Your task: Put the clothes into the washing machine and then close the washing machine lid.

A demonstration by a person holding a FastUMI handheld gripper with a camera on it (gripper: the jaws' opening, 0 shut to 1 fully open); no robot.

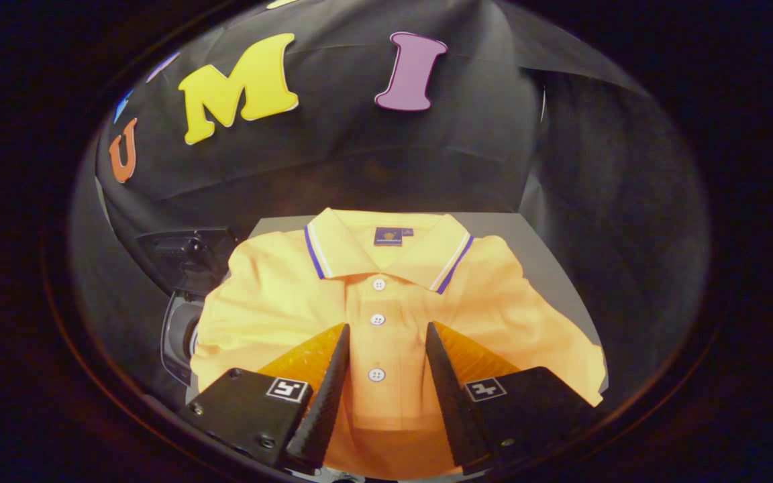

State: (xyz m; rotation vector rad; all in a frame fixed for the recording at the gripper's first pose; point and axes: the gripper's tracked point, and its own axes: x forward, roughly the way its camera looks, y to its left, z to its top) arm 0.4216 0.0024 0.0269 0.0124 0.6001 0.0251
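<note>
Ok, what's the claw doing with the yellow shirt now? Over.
Claw open, fingers straddling the button placket. Yellow polo shirt lying folded on grey surface, not gripped. Nothing in the way.

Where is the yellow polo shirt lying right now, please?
In the gripper view, the folded yellow polo shirt lies on a grey surface, directly under and ahead of the open gripper, its button placket running between the two fingers.
</note>
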